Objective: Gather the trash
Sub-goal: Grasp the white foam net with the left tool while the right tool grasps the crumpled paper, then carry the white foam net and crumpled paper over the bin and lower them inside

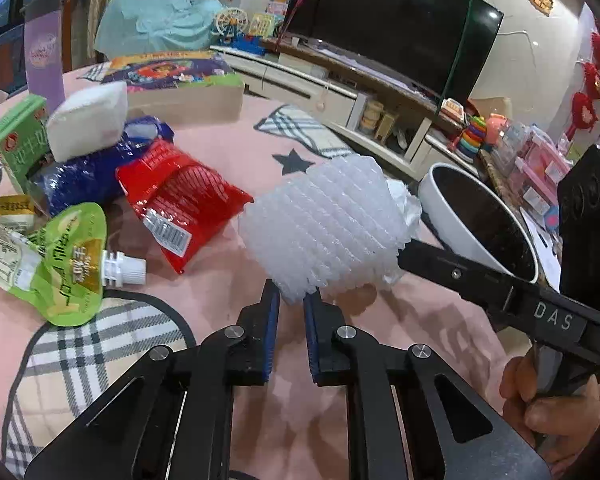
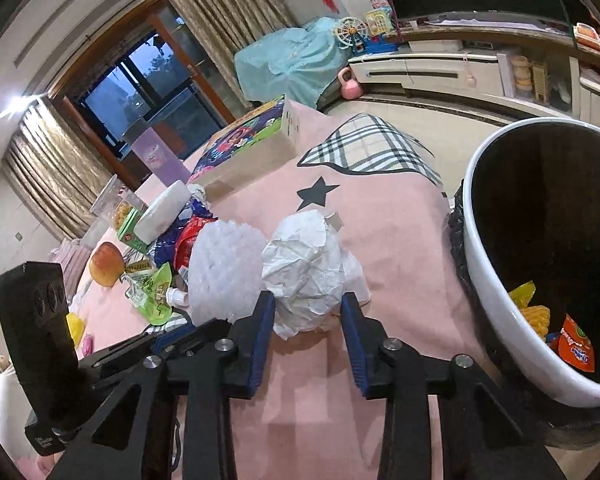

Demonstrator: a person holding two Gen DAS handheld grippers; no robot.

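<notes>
Trash is lying spread over the pink-covered desk (image 2: 380, 240), and two pieces of it are being taken at once. The left tool (image 1: 291, 300) is pinching the near bottom edge of a white foam net sleeve (image 1: 324, 224), its blue pads nearly together on just a thin corner of it. The right tool (image 2: 308, 312) is standing about a third open around a crumpled white paper ball (image 2: 304, 264); the left pad is touching the paper, but whether the right pad is pressing on it I cannot tell. The white bin (image 2: 496, 300) is waiting just beside, to the right, with wrappers already lying in it. Several risks are showing. The foam sleeve is hanging from so little material that it is likely to tear or slide free during a lift. The paper ball is soft and may be squeezing out forward if the tool catches only its near side. Both tools are working very near each other, so they could be knocking together, and a careless sweep could be dragging the red wrapper (image 1: 176, 200) or the green spouted pouch (image 1: 68, 264) along.
</notes>
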